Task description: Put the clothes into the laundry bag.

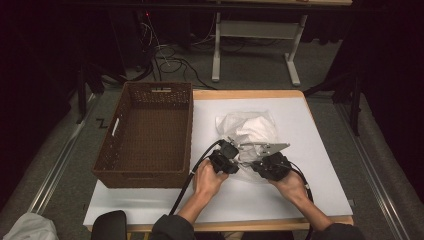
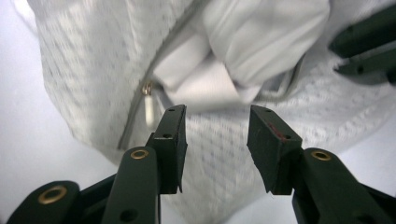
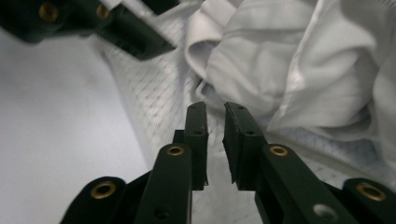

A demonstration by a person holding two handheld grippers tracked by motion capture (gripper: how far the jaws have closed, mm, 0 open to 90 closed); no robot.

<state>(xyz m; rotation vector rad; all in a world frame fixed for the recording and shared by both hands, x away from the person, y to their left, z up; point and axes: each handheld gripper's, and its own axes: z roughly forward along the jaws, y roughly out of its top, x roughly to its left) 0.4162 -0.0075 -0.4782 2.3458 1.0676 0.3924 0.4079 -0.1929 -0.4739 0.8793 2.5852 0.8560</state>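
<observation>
Both of your grippers sit at the near edge of the white mesh laundry bag on the table, left gripper half open over its zipper side, right gripper narrowly parted on nothing, garment just ahead.

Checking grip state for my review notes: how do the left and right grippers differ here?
The left gripper stands with a wide gap between its fingers over the white mesh laundry bag; the right gripper shows only a narrow slit. The left looks at the bag's zipper pull, the right at the white cloth. Neither visibly pinches anything.
</observation>
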